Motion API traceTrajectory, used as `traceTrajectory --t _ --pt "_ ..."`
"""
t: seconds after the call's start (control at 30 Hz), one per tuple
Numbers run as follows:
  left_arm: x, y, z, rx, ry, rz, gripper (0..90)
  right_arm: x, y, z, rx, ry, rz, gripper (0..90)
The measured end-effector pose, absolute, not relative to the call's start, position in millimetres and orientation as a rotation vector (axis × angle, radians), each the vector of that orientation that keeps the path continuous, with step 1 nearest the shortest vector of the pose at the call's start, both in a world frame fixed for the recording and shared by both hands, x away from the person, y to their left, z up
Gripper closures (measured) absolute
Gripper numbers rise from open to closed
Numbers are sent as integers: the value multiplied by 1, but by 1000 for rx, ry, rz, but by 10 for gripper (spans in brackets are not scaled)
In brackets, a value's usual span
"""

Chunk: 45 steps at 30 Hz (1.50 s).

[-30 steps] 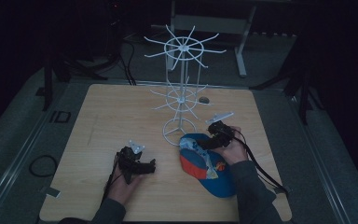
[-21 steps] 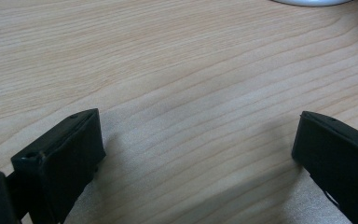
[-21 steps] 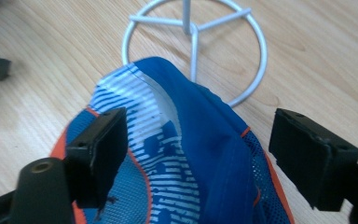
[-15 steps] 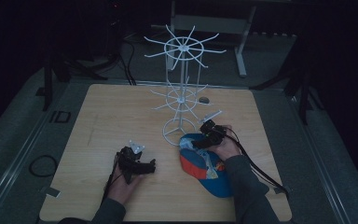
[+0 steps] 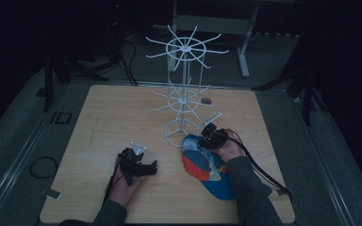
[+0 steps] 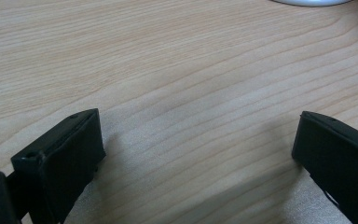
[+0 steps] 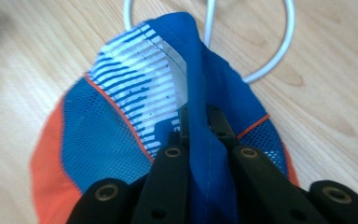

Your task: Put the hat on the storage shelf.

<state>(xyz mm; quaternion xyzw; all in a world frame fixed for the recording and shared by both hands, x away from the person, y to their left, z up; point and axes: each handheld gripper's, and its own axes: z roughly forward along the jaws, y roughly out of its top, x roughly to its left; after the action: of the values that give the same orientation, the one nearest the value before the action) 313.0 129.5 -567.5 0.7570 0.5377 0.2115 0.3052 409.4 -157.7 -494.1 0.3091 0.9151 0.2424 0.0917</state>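
Right now the right gripper (image 7: 199, 126) has its jaws pinched together on a fold of blue fabric, the edge of a cap (image 7: 135, 135). In the right gripper view the cloth runs up btwn the two jaws as a thin raised ridge, so the hold is on a seam or rim, not on a thick part. Around that: blue mesh panels, an orange border, a white-and-blue striped patch inside. Looks like the cap lies w/ its inside partly showing.

In the high view the cap (image 5: 207, 172) sits on the wooden table (image 5: 108, 117) near the front right, its far end just beside or touching the round wire base of a white hook stand (image 5: 185, 94). The right gripper (image 5: 212, 137) is at that far end, next to the base ring.

Left gripper (image 6: 196, 154): jaws wide apart, nothing btwn them, just bare wood below. In the high view it rests (image 5: 134, 162) on the table, well apart from the cap.

Handling, as a guess: light, soft, floppy. Mesh will sag and fold when lifted by one edge; only the brim prob. holds shape. Not fragile, not slippery, cloth grips well. Best hold is prob. a stitched rim or seam like the one taken now, since mesh alone may stretch or slip. Wire arms on the stand could snag the mesh if the cap goes near them.
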Motion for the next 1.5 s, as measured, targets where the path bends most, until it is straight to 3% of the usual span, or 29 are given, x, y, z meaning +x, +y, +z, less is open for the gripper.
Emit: traceTrajectory --t 0.77,1.5 --pt "313 129 -567 2002 1425 559 24 366 -202 -425 831 2563 967 887" --pt "313 129 -567 2001 1426 559 24 352 -248 -392 881 2402 1095 887"
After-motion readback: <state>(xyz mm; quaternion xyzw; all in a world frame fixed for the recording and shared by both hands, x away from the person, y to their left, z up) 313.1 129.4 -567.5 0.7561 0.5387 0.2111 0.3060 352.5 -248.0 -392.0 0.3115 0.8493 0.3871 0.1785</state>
